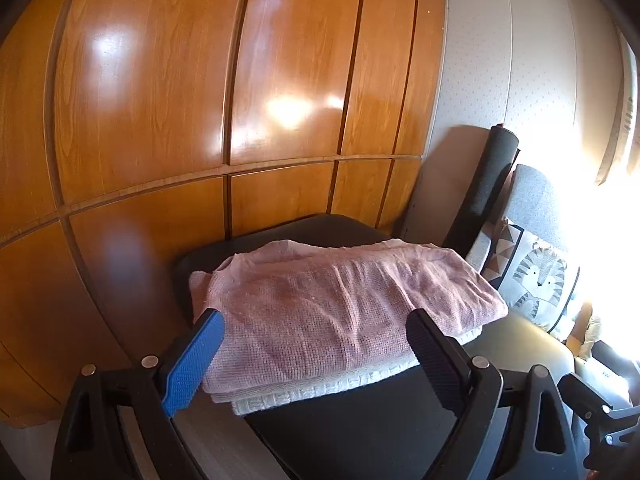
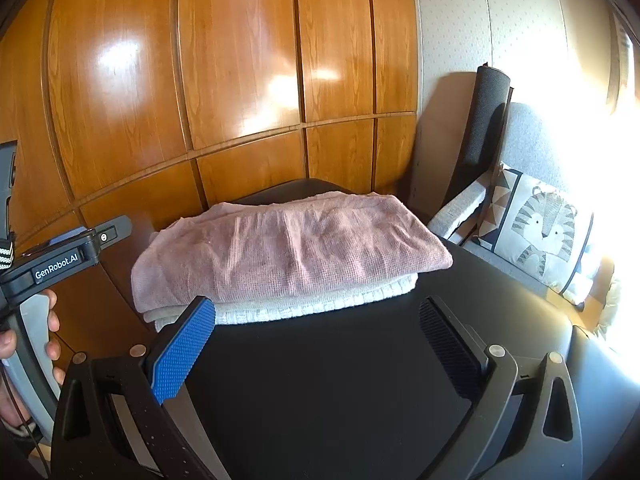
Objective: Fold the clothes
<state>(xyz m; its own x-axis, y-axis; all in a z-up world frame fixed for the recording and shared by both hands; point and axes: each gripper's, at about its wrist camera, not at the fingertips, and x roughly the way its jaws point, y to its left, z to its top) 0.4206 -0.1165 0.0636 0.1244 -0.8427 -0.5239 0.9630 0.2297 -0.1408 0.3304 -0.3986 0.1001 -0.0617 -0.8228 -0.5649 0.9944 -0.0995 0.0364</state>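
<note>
Left wrist view: left gripper [image 1: 316, 354] has its jaws spread wide, holding nothing, one blue pad and one black pad straddling the near edge of the folded stack. Between and just past the jaws, the pink knit garment [image 1: 340, 300] lies folded on top of a folded white knit garment [image 1: 320, 390], both on a black tabletop [image 1: 360, 436]. Beyond the stack, wood wardrobe panels [image 1: 200, 100]; past the black-pad jaw, a dark rolled mat [image 1: 490, 184] leaning on the wall and a tiger-print cushion [image 1: 536, 280]. Right wrist view: right gripper [image 2: 318, 344] also spread and empty, short of the stack with bare tabletop [image 2: 340, 380] between the jaws. Pink garment [image 2: 288, 248] ahead, over the white one [image 2: 320, 304]. Outside the blue-pad jaw, the left gripper's body [image 2: 60, 260] is held in a hand [image 2: 24, 344].
</note>
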